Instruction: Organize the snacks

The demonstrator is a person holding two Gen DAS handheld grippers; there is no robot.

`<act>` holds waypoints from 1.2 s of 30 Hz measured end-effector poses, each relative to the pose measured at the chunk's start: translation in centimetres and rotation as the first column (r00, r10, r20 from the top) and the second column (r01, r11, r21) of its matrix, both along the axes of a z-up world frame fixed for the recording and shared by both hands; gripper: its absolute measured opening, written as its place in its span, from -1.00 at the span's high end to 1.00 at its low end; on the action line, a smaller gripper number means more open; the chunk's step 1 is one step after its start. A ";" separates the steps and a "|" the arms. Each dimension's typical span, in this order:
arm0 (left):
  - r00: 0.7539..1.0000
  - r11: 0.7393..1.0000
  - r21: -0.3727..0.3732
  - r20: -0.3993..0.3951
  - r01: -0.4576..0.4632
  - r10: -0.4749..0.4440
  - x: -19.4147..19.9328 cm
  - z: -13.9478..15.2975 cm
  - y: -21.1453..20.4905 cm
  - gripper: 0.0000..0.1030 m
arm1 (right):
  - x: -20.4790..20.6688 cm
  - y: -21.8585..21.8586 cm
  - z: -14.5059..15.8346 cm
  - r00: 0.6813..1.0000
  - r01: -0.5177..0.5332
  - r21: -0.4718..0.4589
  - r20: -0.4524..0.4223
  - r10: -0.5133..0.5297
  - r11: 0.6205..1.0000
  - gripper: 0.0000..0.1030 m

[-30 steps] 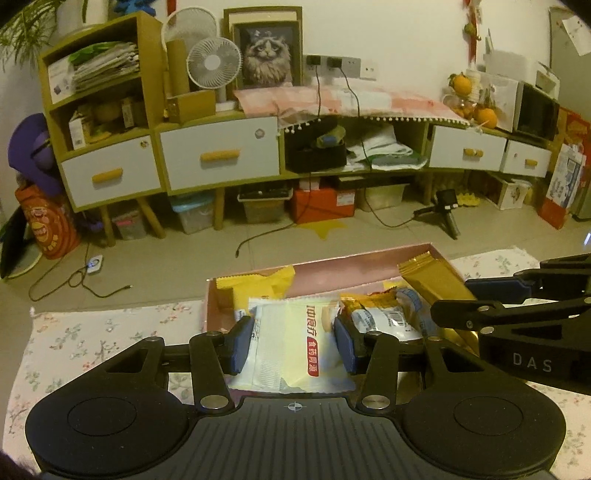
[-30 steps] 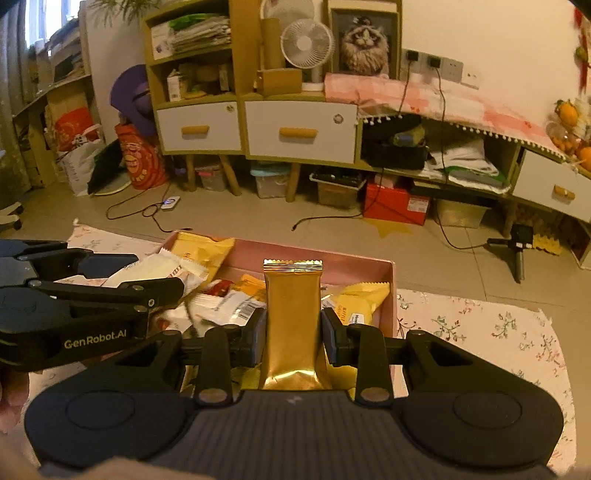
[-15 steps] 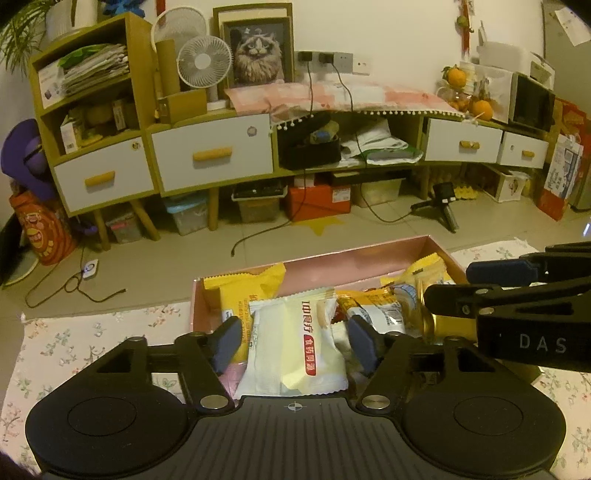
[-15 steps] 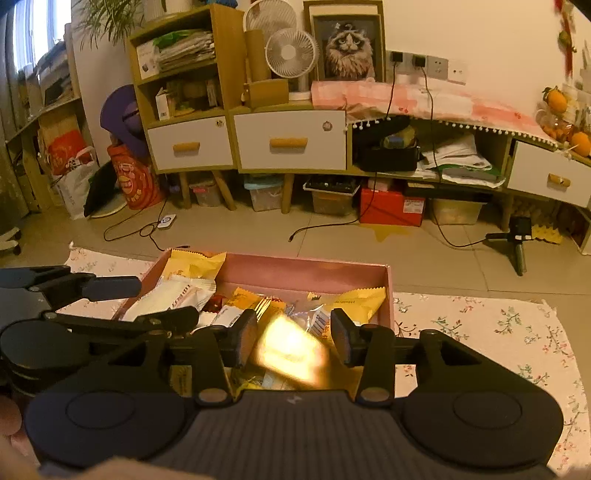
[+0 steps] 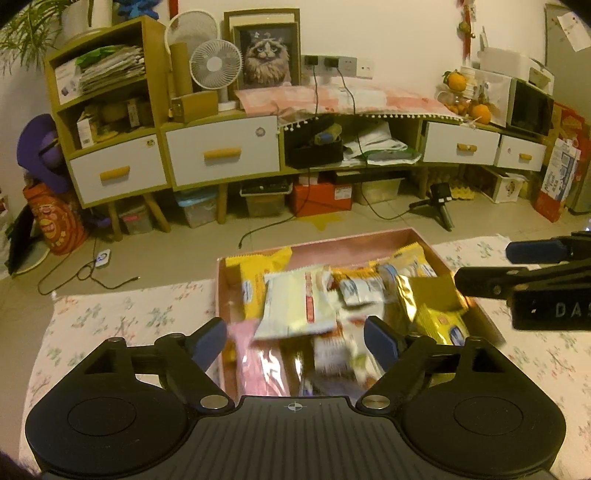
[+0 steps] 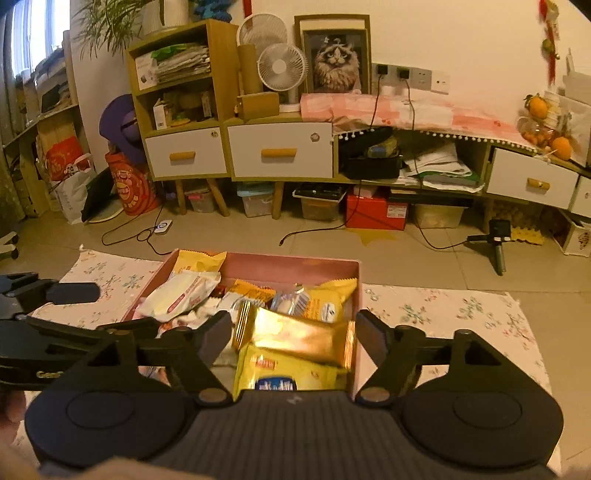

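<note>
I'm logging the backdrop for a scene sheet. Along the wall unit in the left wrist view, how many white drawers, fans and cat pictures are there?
White drawers: 4
Fans: 2, one partly hidden behind the other
Cat picture: 1
Total: 7

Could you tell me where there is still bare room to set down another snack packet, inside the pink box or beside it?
The floral cloth lies bare on both sides of the pink box. Inside, a bare strip runs along the far wall. Elsewhere it is crowded: the gold packet and white packet lie on a heap.
</note>
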State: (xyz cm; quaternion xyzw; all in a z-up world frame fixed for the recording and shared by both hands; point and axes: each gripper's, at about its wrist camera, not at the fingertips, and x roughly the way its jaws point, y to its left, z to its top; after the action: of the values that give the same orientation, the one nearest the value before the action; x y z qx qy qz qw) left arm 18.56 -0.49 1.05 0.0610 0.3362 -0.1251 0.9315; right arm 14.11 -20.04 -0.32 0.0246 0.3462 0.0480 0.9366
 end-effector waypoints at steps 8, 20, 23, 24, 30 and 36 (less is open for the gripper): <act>0.999 1.000 -0.009 -0.030 -0.025 0.025 -5.6 0.9 1.1 -0.87 | -3.9 0.7 0.7 1.000 0.025 0.021 -0.009 -0.024 0.999 -0.76; 0.992 0.996 0.061 -0.102 -0.070 0.076 -12.0 0.6 1.7 -0.96 | -8.3 1.7 0.5 0.992 0.068 -0.001 -0.106 -0.067 0.998 -0.87; 0.988 0.996 0.051 -0.126 -0.080 0.086 -13.1 0.3 1.7 -0.96 | -8.9 1.9 0.2 0.990 0.073 -0.018 -0.120 -0.074 0.997 -0.88; 0.988 0.995 0.056 -0.129 -0.082 0.088 -13.5 0.2 1.7 -0.96 | -9.0 2.0 0.2 0.990 0.073 -0.024 -0.122 -0.075 0.997 -0.88; 0.982 0.991 0.058 -0.136 -0.122 0.129 -14.5 -0.1 2.3 -0.97 | -10.6 2.5 -0.1 0.990 0.077 -0.065 -0.115 -0.084 0.995 -0.95; 0.978 0.988 0.065 -0.149 -0.141 0.149 -15.0 0.3 2.1 -0.98 | -11.0 3.9 0.0 0.991 0.035 -0.091 -0.124 -0.046 0.995 -0.95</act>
State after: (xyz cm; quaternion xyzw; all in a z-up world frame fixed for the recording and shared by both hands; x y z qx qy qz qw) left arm 3.59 1.63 1.35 0.0519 0.4136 -0.0520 0.9075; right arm 3.12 -16.17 -0.28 -0.0069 0.4058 0.0119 0.9139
